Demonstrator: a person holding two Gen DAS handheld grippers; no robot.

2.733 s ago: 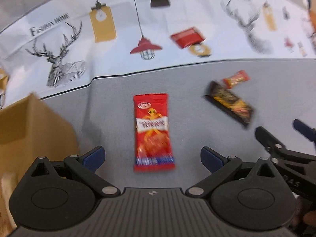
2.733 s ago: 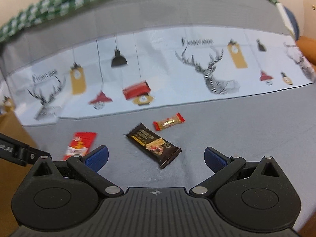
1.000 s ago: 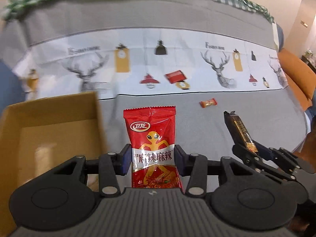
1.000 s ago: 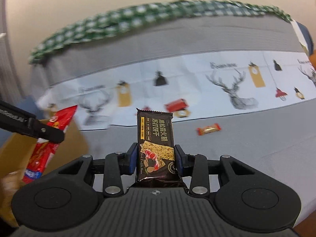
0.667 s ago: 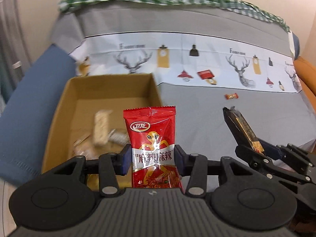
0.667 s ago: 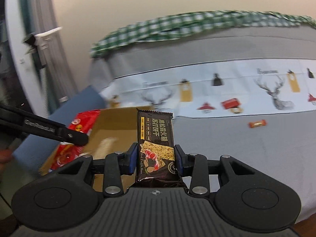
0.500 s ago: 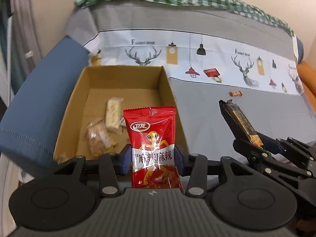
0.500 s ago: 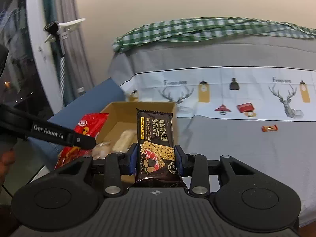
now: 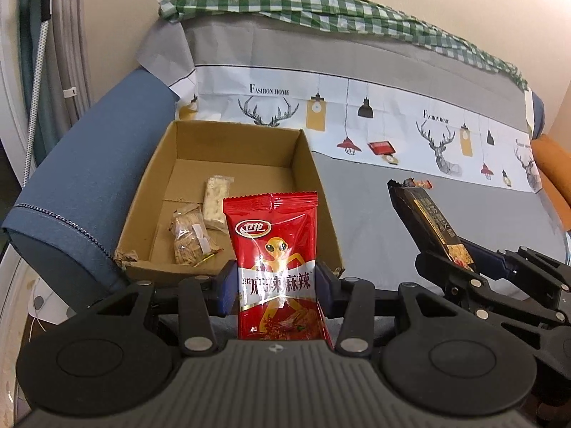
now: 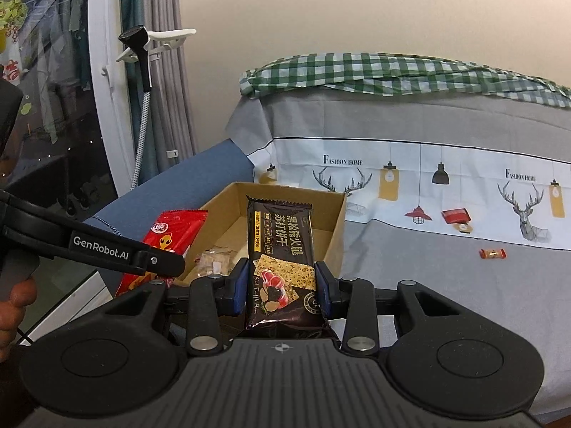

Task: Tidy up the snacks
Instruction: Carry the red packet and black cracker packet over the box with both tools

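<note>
With the left gripper (image 9: pixel 276 287) pinching the red spicy-snack packet (image 9: pixel 276 267) and the right gripper (image 10: pixel 282 285) clamping the black cracker bar (image 10: pixel 282 260) short of the cardboard box (image 9: pixel 314 178), early release risks both landing on the sofa.

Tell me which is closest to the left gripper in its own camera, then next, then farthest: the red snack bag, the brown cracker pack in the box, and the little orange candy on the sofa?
1. Red snack bag: clamped between the left gripper fingers.
2. Brown cracker pack: inside the cardboard box, ahead and left.
3. Little orange candy: far right on the grey sofa cover.
</note>
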